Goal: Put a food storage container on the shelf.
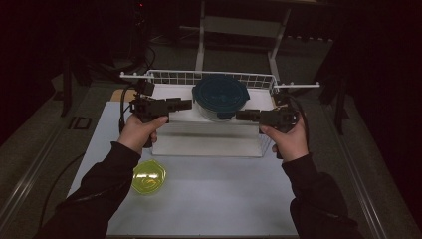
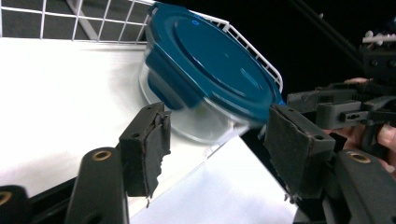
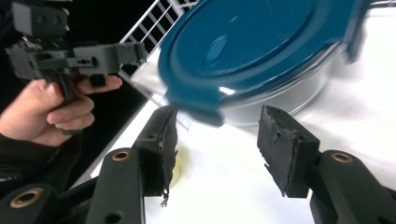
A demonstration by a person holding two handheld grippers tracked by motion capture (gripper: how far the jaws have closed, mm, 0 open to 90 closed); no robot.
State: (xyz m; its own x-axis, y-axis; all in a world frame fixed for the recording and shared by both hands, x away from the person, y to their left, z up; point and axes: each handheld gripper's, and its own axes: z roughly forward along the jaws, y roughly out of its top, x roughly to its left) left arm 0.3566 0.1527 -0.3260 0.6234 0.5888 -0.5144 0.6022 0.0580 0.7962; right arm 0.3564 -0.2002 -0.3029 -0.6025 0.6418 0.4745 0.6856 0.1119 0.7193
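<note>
A round glass container with a dark teal lid point(image 1: 220, 95) stands on a white raised shelf point(image 1: 209, 142) with a wire rail at the back. My left gripper point(image 1: 189, 103) is held level just left of the container, its jaws open and apart from it. My right gripper point(image 1: 239, 115) points at the container from the right, also open and empty. In the left gripper view the container point(image 2: 210, 70) lies beyond the open left gripper point(image 2: 218, 113). In the right gripper view the lid point(image 3: 261, 42) looms close ahead of the open right gripper point(image 3: 219, 113).
A yellow-green bowl point(image 1: 148, 177) sits on the white table in front of the shelf, at the left. The wire rail point(image 1: 174, 77) borders the shelf's far edge and ends. Dark floor and a metal frame lie beyond the table.
</note>
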